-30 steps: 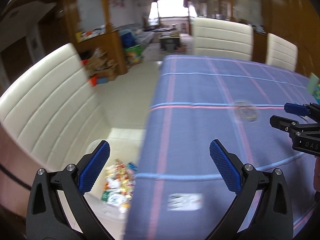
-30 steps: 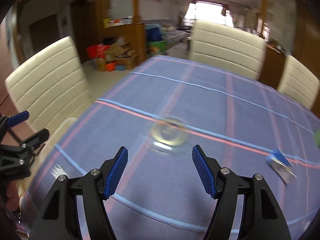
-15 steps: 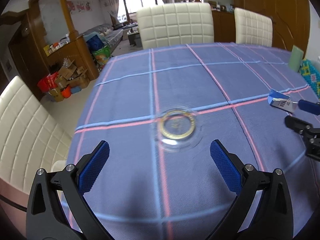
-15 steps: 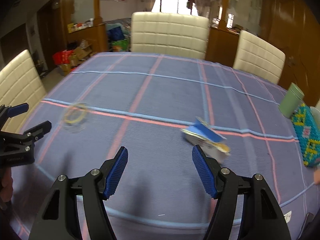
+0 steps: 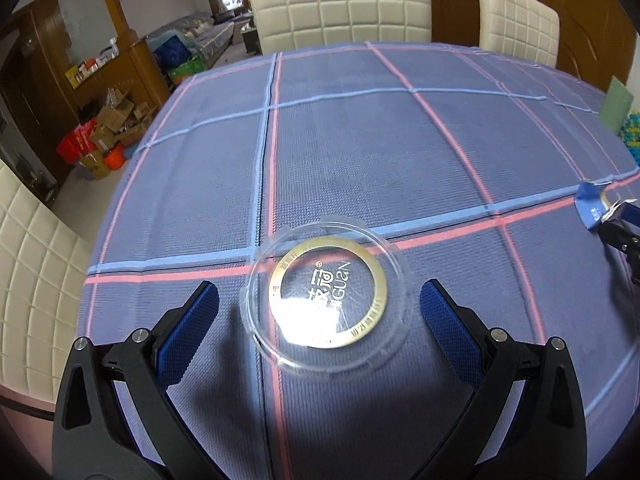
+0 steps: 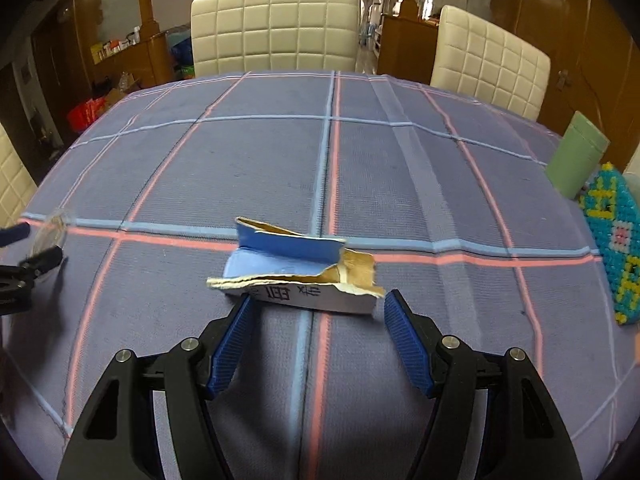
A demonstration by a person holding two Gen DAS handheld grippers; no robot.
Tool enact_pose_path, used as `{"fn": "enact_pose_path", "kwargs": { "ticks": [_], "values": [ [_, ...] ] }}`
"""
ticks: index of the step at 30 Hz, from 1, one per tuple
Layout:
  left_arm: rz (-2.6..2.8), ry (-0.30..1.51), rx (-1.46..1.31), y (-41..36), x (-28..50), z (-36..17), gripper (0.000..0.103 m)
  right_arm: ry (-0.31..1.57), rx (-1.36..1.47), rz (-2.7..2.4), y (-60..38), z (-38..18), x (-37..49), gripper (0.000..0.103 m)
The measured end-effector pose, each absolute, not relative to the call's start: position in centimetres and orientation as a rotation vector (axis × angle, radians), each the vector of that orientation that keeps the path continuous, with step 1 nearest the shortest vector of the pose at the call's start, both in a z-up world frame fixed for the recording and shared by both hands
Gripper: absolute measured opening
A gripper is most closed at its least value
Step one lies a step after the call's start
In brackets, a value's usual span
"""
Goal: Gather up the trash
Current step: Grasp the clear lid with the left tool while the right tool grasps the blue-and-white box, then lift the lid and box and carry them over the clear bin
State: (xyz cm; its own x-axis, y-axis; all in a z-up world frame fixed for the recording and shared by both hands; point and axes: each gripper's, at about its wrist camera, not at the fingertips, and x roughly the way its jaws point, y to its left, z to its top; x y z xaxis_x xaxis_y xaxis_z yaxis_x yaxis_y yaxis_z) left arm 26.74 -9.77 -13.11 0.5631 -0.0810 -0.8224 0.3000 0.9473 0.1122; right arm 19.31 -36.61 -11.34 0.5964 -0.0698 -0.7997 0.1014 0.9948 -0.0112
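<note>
Left gripper (image 5: pixel 319 306) fingers spread around clear lid (image 5: pixel 326 298); right gripper (image 6: pixel 318 308) (fingers apart) near torn carton (image 6: pixel 296 270).

A home dining room: cream padded chairs (image 6: pixel 274 26) ring a plaid-clothed worktop (image 6: pixel 400 168), with a sofa (image 5: pixel 200 34) and wooden cabinets (image 5: pixel 120 68) beyond.

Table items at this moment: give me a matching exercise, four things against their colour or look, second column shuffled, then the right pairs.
Things:
1. plastic lid
2. torn carton
3. canister
4. beaded mat

Looks:
A. pale green, upright
B. clear, with a gold ring
C. turquoise with yellow pattern
D. blue, ripped open, brown inside

Pairs: 1-B, 2-D, 3-A, 4-C
</note>
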Motion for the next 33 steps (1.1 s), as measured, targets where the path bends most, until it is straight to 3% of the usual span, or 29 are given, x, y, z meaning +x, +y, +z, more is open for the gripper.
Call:
{"fn": "enact_pose_path", "kwargs": {
  "ticks": [4, 6, 8, 12, 33],
  "values": [
    [-0.234, 0.945, 0.233, -9.5, 27.1, -13.3, 0.1, 0.922, 0.05, -0.073, -36.0, -11.4, 20.0, 0.065],
    [-0.236, 0.938, 0.237, -9.4, 27.1, -13.3, 0.097, 0.913, 0.053, -0.045, -35.1, -11.3, 20.2, 0.054],
    [-0.255, 0.935, 0.231, -9.3, 27.0, -13.1, 0.088, 0.908, 0.044, -0.025, -34.2, -11.2, 20.5, 0.031],
    [-0.258, 0.933, 0.24, -8.9, 26.7, -12.9, 0.087, 0.91, 0.029, 0.051, -31.9, -11.1, 20.6, 0.002],
    [-0.224, 0.826, 0.216, -5.2, 23.1, -9.2, 0.087, 0.842, -0.017, 0.211, -25.7, -8.3, 18.6, 0.001]
  ]
}}
